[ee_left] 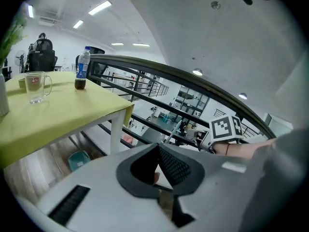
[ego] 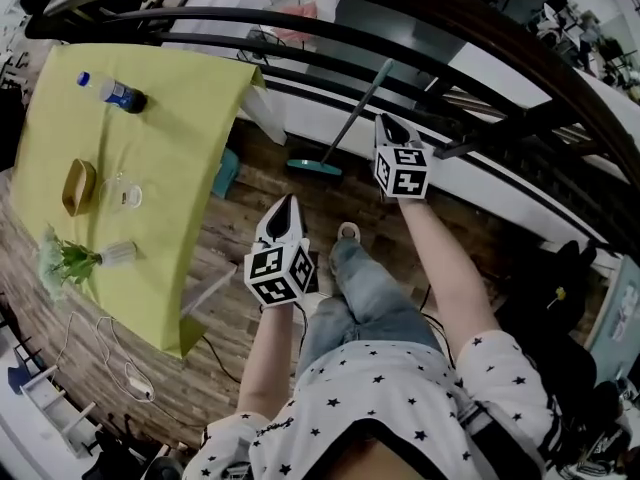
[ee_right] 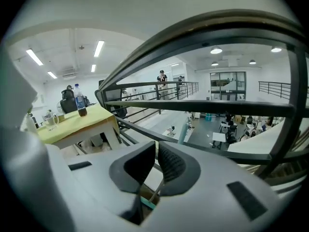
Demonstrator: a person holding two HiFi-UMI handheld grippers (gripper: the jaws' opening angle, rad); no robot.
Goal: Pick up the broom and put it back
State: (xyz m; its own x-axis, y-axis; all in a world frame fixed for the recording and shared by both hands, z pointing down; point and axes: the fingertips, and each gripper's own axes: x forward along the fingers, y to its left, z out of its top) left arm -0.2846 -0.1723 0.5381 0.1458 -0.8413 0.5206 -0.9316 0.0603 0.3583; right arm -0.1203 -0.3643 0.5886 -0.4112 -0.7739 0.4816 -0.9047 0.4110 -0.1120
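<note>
Approach stage, by judgement: the broom is not yet lifted. Nearest, the person's legs stand on the wooden floor [ego: 330, 203], and the left claw [ego: 286, 204] is held ahead of them, pads pressed together on nothing. Farther out, the right claw [ego: 388, 123] is likewise drawn nearly shut and pinches nothing. The handle of the broom [ego: 345, 130] passes just beside it and appears to be apart from it, though the overlap in the right gripper view makes contact hard to exclude. The broom stands propped, its head on the floor at the edge below the railing [ee_right: 207, 106] and its handle tilted up against the bars. The next move probably calls for spreading the right claw, setting it around the mid-handle and closing. Open floor lies between the feet and the broom head. To the left, the corner of the tabletop [ego: 180, 118] overhangs a teal bin [ego: 226, 173] near that head. The bars close off the far side, so a lift should draw toward the person.
</note>
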